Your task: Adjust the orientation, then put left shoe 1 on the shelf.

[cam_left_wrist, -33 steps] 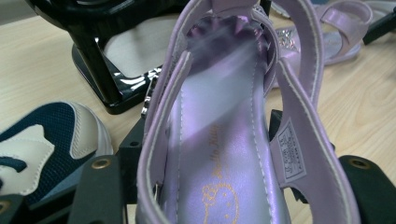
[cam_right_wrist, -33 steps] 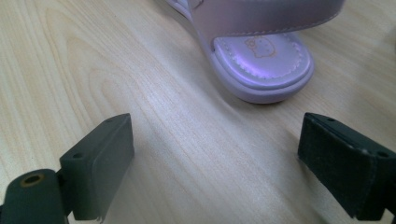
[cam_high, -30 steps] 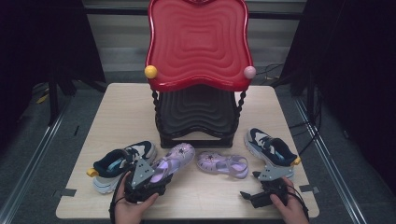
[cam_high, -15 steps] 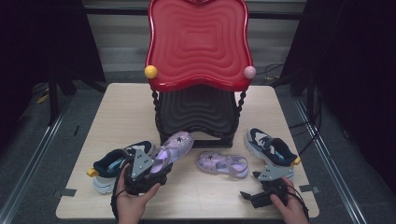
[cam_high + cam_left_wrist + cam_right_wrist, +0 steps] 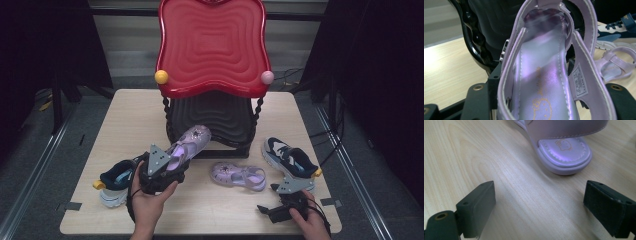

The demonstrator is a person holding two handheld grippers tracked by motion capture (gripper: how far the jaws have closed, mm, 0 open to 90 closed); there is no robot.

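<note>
At the far edge of the desk (image 5: 125, 120) stands the rack (image 5: 212, 117), a red top shelf over a black lower one whose open side faces us. The relation that matters is this: our left gripper (image 5: 167, 162) holds the sandal (image 5: 186, 146) off the desk, just in front of the black shelf's near left corner, with its long axis running toe-first up and away toward that shelf. In the left gripper view the jaws press on the sandal's two sides near the heel, and the black shelf looms right behind the toe. We judge the next move to be a short push forward and up onto that shelf. The left hand is plainly the nearer one.

Our right gripper (image 5: 280, 212) rests at the near right corner, jaws wide apart with nothing between them, pointed at the second sandal (image 5: 237, 176) lying flat mid-desk. The held sandal is glossy lilac, strappy, with a gold cartoon print on its insole.
</note>
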